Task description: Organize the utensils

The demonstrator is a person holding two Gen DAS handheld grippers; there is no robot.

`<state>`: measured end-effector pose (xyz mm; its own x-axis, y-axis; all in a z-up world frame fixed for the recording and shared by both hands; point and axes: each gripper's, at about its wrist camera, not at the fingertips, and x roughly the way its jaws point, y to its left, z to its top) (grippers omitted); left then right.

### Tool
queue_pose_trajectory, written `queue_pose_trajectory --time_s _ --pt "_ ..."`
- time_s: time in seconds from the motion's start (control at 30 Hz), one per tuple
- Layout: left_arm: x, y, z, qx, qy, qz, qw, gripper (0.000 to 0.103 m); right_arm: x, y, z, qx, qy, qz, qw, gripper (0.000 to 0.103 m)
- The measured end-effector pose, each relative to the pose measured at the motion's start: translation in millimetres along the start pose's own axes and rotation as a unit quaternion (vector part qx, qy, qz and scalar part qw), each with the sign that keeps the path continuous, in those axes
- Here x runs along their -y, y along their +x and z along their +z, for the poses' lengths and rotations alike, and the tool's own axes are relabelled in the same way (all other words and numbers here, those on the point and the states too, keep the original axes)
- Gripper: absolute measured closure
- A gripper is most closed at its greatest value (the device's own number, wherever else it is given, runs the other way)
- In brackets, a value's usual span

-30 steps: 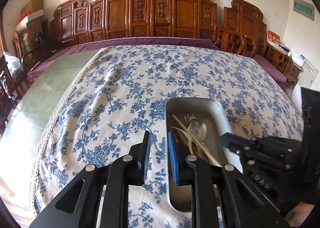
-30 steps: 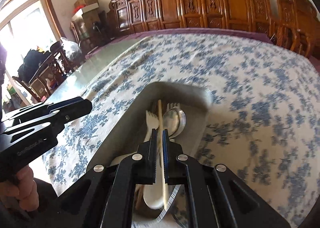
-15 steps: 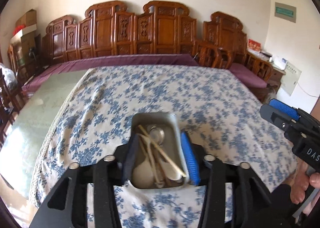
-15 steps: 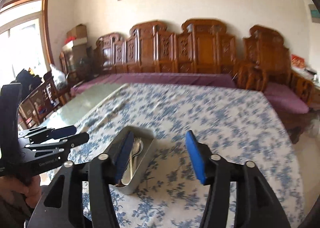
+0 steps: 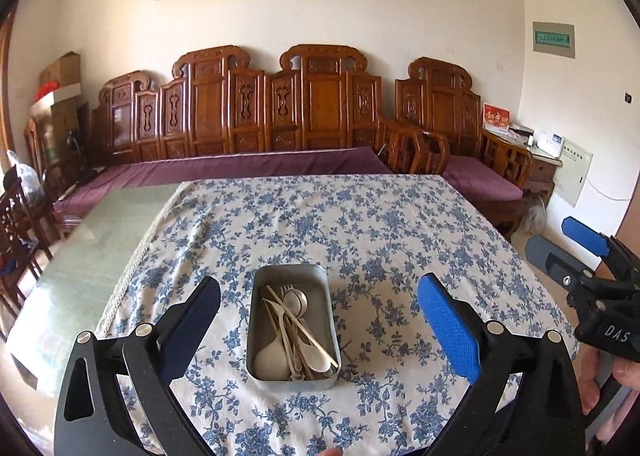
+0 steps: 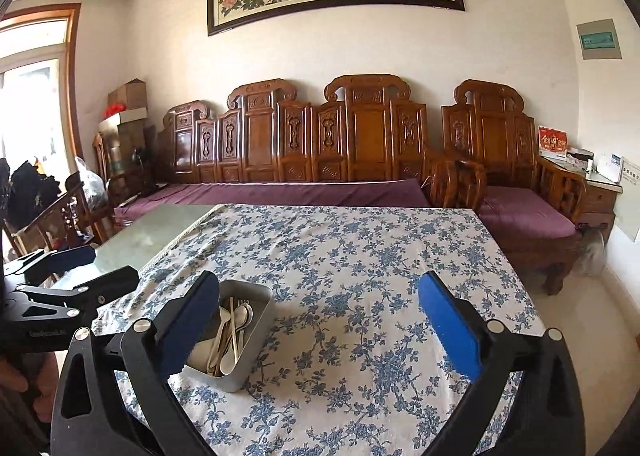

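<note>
- The left tongs (image 5: 320, 320) were held wide apart and nothing was gripped between them; they were raised above the desk (image 5: 400, 223).
- The right tongs (image 6: 320, 320) were also spread wide and were carrying nothing.
- A metal tray (image 5: 293, 320) was seen on the flowered cloth, near the front edge of the desk, directly under the left tongs.
- In the tray the utensils (image 5: 290, 330) were gathered in a loose pile: pale chopsticks (image 5: 300, 326), a metal spoon (image 5: 296, 300), a white spoon (image 5: 269, 360) and a fork were made out, some crossed over the others.
- No utensil was found on the cloth outside the tray.
- The gathering step was judged to be finished, or nearly finished.
- If more order was wanted, one crossed chopstick would have to be approached from above, with the tongs narrowed before the tray walls were reached.
</note>
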<state>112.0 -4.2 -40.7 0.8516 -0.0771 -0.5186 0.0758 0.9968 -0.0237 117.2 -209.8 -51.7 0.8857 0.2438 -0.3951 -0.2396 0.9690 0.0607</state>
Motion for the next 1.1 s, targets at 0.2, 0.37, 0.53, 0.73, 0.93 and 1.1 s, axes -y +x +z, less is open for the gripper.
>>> queue_pose_trajectory --time_s 0.2,0.37,0.53,0.73,0.93,1.1 --pt "-2 -8 0 0.008 -0.007 0.006 0.9999 0.008 1 -3 -1 0.002 0.002 -0.005 1.000 0.003" --pt "-4 -10 2 0.009 -0.011 0.007 0.9999 0.008 2 -4 -2 0.002 0.005 -0.010 1.000 0.003" --pt "-3 -11 1 0.013 -0.007 0.012 0.9998 0.008 2 -3 -1 0.001 0.007 -0.012 1.000 0.003" --pt "-2 -13 1 0.019 -0.005 0.012 0.9997 0.008 3 -3 -1 0.003 0.007 -0.011 1.000 0.003" --pt "-2 -14 0 0.019 -0.007 0.013 0.9997 0.008 3 -2 -1 0.003 0.008 -0.009 1.000 0.003" --pt "-1 -13 0 0.019 -0.006 0.013 0.9997 0.008 2 -2 -1 0.003 0.008 -0.010 1.000 0.003"
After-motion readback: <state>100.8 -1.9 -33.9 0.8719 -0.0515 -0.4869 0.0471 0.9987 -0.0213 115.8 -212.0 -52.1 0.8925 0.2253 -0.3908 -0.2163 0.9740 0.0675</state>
